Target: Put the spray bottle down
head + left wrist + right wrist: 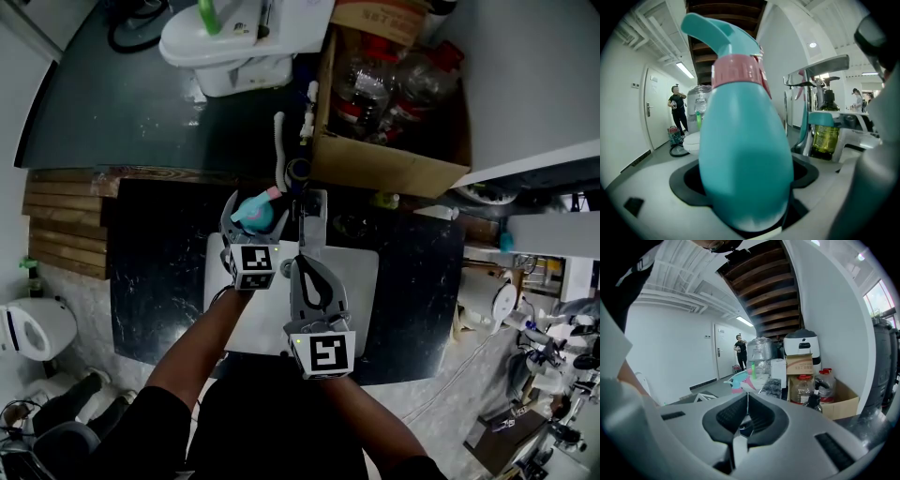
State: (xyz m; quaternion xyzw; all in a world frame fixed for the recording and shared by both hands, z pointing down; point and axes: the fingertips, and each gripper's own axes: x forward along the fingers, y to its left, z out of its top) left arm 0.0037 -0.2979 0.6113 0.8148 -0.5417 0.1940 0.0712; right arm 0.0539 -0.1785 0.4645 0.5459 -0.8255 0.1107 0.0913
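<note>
the left gripper (251,217) has its jaws clamped on the teal spray bottle (745,154). the right gripper (747,399) has its jaws pressed together, nothing between them.

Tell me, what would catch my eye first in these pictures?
The teal spray bottle with its pink collar, clamped in the left gripper, fills that gripper's view. Next to it, the right gripper is shut and empty. Beyond both, a cardboard box of bottles sits at the head view's top.
</note>
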